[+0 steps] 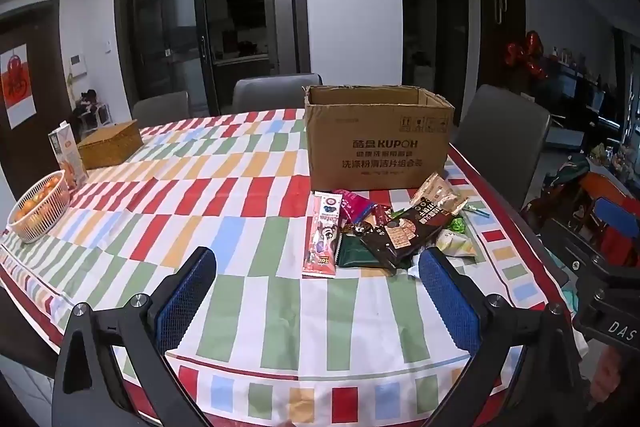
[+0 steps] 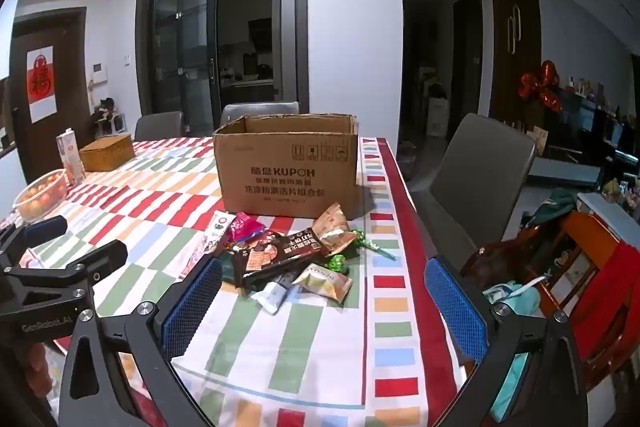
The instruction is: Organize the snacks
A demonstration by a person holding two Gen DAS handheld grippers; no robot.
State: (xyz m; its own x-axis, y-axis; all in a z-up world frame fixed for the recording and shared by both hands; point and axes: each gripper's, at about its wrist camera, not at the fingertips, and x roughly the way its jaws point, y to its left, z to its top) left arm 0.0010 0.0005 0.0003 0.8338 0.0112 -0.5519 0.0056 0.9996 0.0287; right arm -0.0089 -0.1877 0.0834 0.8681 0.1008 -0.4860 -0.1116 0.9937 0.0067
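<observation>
both the left gripper [image 1: 316, 267] and right gripper [image 2: 324, 279] are hovering spread wide, empty, near the snack pile [image 1: 384, 227] fronting the open cardboard box [image 1: 378, 139].

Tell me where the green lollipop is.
The green lollipop lies at the snack pile's right edge in the right wrist view, just before the cardboard box.

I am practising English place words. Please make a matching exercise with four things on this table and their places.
1. cardboard box
2. basket of oranges
3. woven box
4. long pink snack stick

a. at the left edge of the table
b. at the left end of the snack pile
c. open, just behind the snack pile
d. far left, behind the carton

Pairs: 1-c, 2-a, 3-d, 4-b
</observation>
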